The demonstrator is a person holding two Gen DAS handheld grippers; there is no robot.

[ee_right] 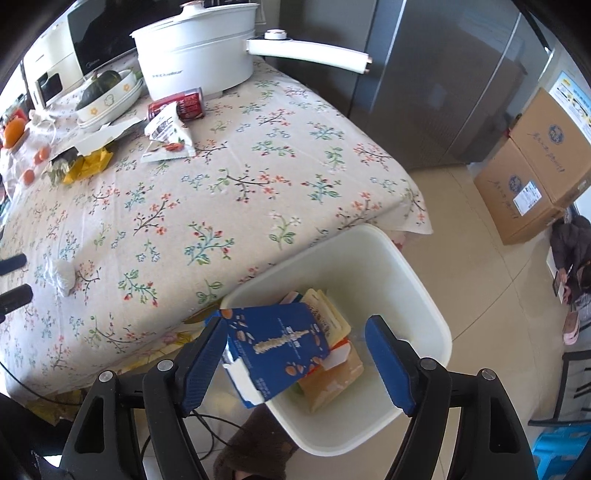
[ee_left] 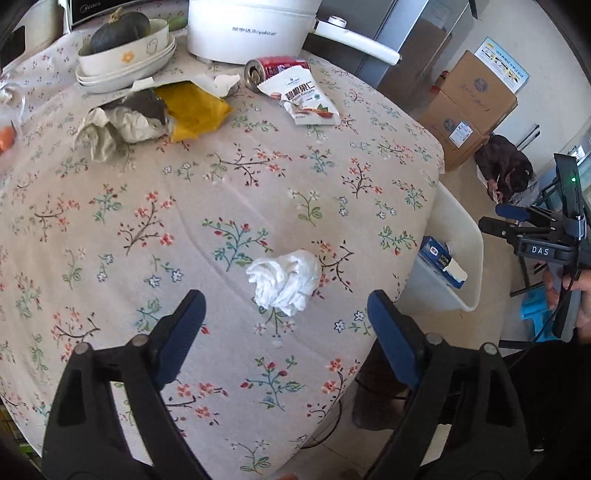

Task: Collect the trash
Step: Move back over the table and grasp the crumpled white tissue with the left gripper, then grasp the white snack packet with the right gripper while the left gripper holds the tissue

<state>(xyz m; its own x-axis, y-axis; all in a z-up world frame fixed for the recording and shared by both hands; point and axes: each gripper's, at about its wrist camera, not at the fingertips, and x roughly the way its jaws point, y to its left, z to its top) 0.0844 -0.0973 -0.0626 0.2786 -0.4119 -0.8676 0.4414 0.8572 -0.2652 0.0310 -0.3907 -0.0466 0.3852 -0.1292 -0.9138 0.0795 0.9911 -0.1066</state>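
We are holding our left gripper [ee_left: 284,321] wide open above a crumpled white tissue [ee_left: 283,281] near the floral-clothed table's edge [ee_left: 424,206], bare cloth all around. Our right gripper [ee_right: 295,354], jaws spread, is hovering over the white plastic bin [ee_right: 417,280] beside that edge, a blue cardboard snack box [ee_right: 277,347] lying loose between its fingers.

Dark squash [ee_left: 120,30] half sunk in the stacked bowls [ee_left: 125,62], white pot [ee_left: 251,27] cut off by the top edge beside those bowls, bin [ee_left: 460,254] partly hidden behind the table [ee_left: 184,206] corner (its contents mostly unseen), print on the snack packet [ee_left: 308,99] unreadable.
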